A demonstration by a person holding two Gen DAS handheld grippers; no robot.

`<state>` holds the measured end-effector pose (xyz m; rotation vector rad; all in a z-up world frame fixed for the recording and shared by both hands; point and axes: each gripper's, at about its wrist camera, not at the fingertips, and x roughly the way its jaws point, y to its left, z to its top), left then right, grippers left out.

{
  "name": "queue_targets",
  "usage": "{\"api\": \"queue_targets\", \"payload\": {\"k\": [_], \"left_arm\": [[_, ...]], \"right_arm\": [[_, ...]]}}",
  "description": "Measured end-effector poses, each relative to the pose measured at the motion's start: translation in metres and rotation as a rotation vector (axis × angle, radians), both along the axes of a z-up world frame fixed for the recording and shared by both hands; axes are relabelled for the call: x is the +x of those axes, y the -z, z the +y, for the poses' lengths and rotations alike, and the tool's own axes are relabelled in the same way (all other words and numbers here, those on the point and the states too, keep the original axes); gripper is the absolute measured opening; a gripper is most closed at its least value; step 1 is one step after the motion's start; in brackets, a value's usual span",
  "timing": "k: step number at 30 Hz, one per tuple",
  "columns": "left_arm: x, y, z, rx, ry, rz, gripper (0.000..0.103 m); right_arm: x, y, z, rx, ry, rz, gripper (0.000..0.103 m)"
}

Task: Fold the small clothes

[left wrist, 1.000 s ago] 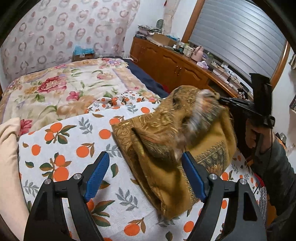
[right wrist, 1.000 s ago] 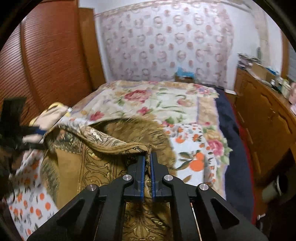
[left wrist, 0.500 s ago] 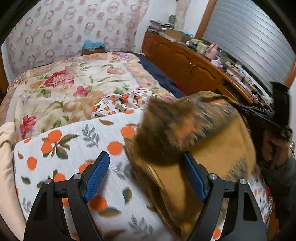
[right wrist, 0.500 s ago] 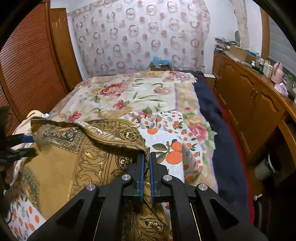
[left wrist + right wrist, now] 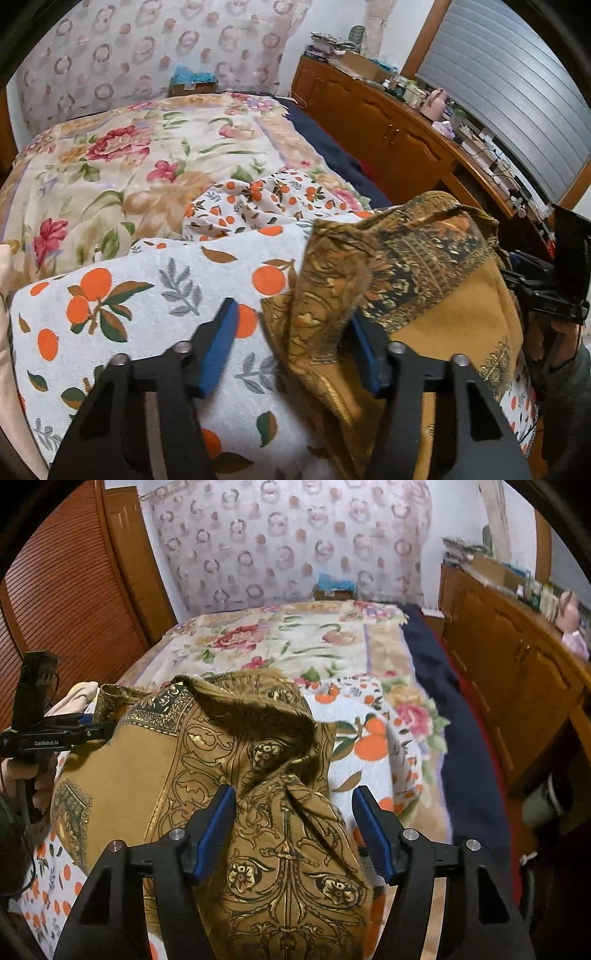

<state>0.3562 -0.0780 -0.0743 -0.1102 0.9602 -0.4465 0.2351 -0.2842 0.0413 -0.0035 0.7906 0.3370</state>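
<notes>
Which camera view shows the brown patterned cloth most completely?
The right wrist view: the brown patterned cloth spreads across the middle, its plain panel and borders visible. The left wrist view shows only its bunched edge, at the right.

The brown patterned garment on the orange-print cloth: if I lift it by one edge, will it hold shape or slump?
The brown patterned garment will probably slump: it already lies in soft rolls and creases. It looks thin and light, so it should lift easily. A pinch may catch several layers, since folds bunch between the closing left gripper pads.
</notes>
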Motion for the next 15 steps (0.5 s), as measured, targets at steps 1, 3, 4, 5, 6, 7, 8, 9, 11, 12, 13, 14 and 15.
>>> {"api": "queue_targets", "payload": {"k": [1, 3, 4, 5, 6, 7, 8, 9, 11, 12, 13, 14, 15], "left_arm": [[0.0, 0.0, -0.002, -0.005, 0.008, 0.003, 0.047], [-0.001, 0.0, -0.004, -0.001, 0.014, 0.003, 0.043], [-0.002, -0.001, -0.005, 0.003, 0.016, 0.0, 0.043], [-0.003, 0.0, -0.006, 0.002, 0.018, -0.001, 0.042], [-0.003, 0.0, -0.006, -0.001, 0.019, -0.001, 0.042], [-0.003, 0.0, -0.005, -0.007, 0.02, 0.001, 0.041], [-0.003, 0.0, -0.004, -0.013, 0.021, 0.001, 0.041], [-0.003, 0.0, -0.004, -0.018, 0.021, 0.002, 0.041], [-0.002, 0.0, -0.004, -0.027, 0.027, 0.004, 0.037], [-0.002, 0.001, -0.004, -0.038, 0.033, 0.009, 0.032], [-0.001, 0.002, -0.004, -0.047, 0.037, 0.012, 0.023], [0.0, 0.003, -0.005, -0.059, 0.047, 0.021, 0.015], [-0.001, 0.003, -0.006, -0.067, 0.056, 0.027, 0.013]], "right_arm": [[0.003, 0.002, -0.001, 0.014, -0.004, 0.01, 0.067], [0.007, 0.006, -0.005, 0.027, -0.01, 0.026, 0.067], [0.009, 0.008, -0.005, 0.033, -0.017, 0.029, 0.067], [0.011, 0.008, -0.005, 0.038, -0.025, 0.035, 0.067], [0.011, 0.006, -0.002, 0.043, -0.026, 0.042, 0.067], [0.012, 0.006, -0.004, 0.054, -0.025, 0.037, 0.067], [0.013, 0.006, -0.006, 0.058, -0.025, 0.036, 0.067], [0.013, 0.006, -0.004, 0.059, -0.023, 0.035, 0.067], [0.014, 0.008, -0.003, 0.051, -0.019, 0.025, 0.067], [0.008, 0.009, 0.0, 0.047, -0.017, 0.019, 0.067], [0.009, 0.01, 0.0, 0.045, -0.018, 0.015, 0.066], [0.006, 0.01, 0.002, 0.05, -0.024, 0.015, 0.06], [0.005, 0.011, 0.003, 0.064, -0.036, 0.02, 0.055]]}}
